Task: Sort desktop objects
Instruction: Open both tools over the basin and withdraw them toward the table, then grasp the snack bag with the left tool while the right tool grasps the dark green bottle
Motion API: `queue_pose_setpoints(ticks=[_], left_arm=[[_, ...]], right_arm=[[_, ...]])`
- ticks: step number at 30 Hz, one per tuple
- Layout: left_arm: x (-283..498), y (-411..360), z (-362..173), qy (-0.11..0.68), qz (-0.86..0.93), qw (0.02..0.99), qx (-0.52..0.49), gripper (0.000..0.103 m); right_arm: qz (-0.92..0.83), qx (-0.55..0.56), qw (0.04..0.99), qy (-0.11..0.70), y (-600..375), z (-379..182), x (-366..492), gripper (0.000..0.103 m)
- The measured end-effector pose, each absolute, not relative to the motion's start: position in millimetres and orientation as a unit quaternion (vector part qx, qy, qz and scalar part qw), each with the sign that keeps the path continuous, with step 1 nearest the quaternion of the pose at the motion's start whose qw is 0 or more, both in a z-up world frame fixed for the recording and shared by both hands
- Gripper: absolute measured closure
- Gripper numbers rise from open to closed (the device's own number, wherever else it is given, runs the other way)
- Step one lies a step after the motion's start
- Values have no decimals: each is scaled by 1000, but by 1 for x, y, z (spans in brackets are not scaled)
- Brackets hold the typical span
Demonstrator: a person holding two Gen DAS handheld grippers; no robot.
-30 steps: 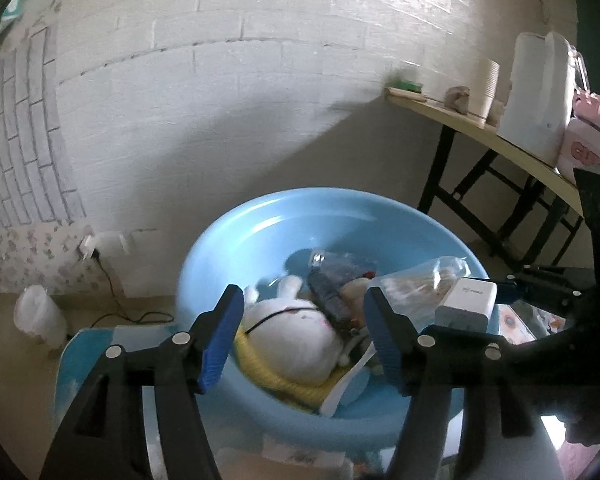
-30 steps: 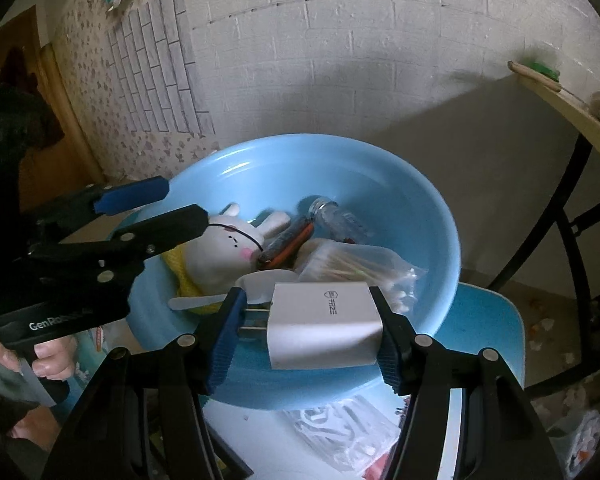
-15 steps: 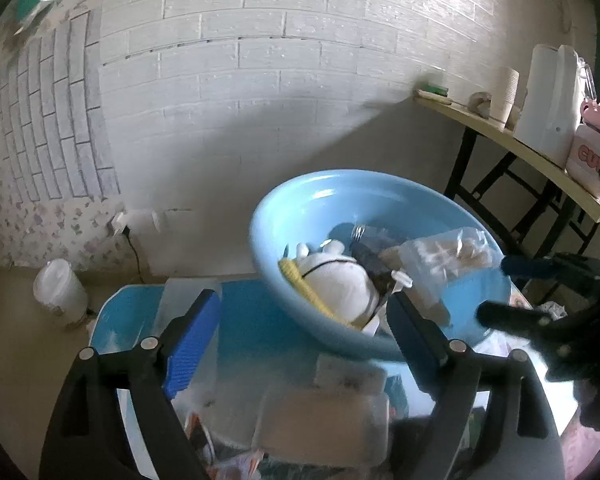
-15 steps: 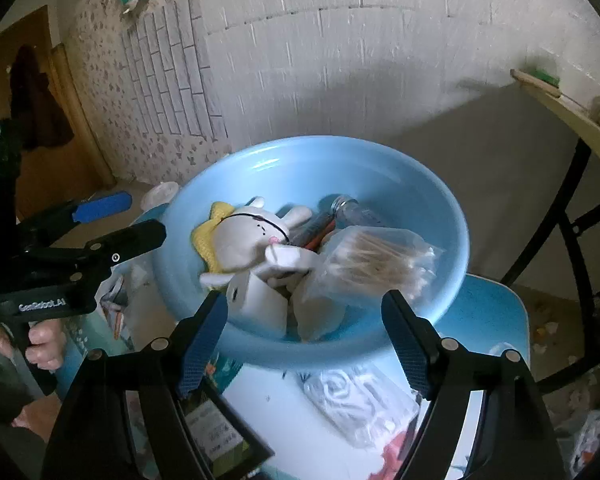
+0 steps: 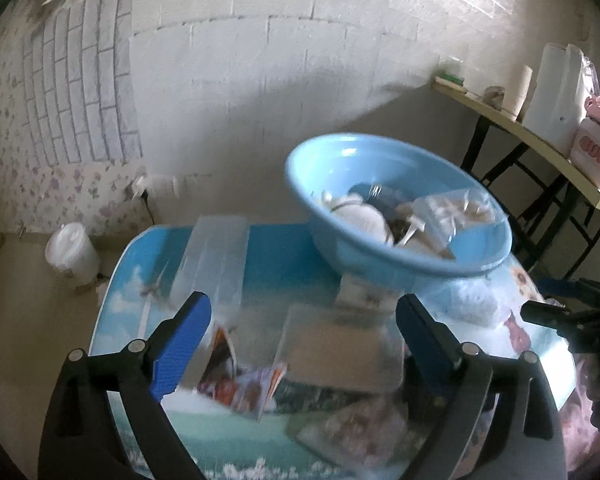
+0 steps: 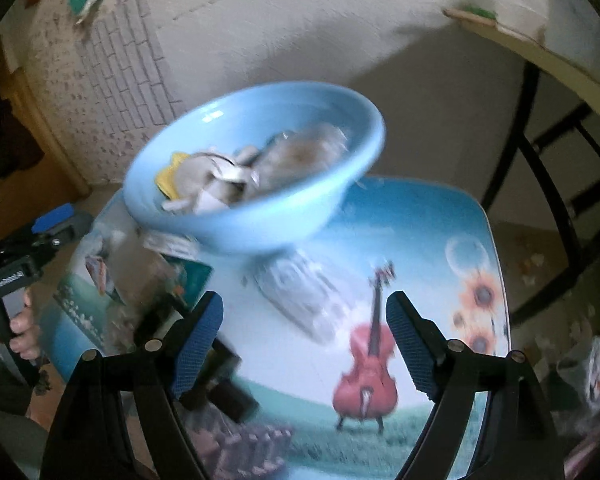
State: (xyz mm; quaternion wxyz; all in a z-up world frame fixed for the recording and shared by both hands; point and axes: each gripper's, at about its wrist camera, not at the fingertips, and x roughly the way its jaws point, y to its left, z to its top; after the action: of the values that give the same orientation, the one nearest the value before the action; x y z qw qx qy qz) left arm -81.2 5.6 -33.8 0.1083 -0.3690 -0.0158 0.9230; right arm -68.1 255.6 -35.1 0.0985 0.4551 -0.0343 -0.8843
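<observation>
**A:** Clutter first, on the left side of the desk (image 5: 268, 248): a clear plastic box (image 5: 216, 256) lies near the far edge, with a glossy packet (image 5: 240, 380) and a flat clear case (image 5: 340, 352) nearer. I judge these are the pieces not yet sorted.

**B:** And the blue basin (image 5: 400, 256)?

**A:** Further right, at the back of the desk. It already holds a white plush rabbit (image 6: 204, 172), a bag of cotton swabs (image 5: 456, 212) and other small things, too blurred to name. It looks like the collecting place, which would explain the pile inside.

**B:** How are the hands?

**A:** The left gripper (image 5: 300, 344) tilts down over the packet and case, jaws wide and opening further, nothing pinched between them. A hand (image 6: 24, 332) grasps its handle, seen at the edge of the right wrist view.

**B:** The right one?

**A:** The right gripper (image 6: 304, 344) also points down, over the desk's violin picture (image 6: 368, 376) and near a white packet (image 6: 300, 292). Its jaws are opening too, and empty.
</observation>
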Motion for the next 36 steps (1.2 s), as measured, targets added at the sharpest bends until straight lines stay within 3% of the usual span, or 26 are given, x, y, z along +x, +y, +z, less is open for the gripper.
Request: queue_pose_setpoints(ticks=[11,34,36], left_arm=[[-60,-4,-54,-21,911,87,-403,4],[-52,-35,-80,-35,900,62,-430,3],[-53,-39,-82,-37,899,61,-432,3]], right_arm=[[-872,480,86,-52,261,-55,-49,16],[-853,509,118,-19,217,-75,-35,15],[-851,512,118,-18,214,-78,-35,11]])
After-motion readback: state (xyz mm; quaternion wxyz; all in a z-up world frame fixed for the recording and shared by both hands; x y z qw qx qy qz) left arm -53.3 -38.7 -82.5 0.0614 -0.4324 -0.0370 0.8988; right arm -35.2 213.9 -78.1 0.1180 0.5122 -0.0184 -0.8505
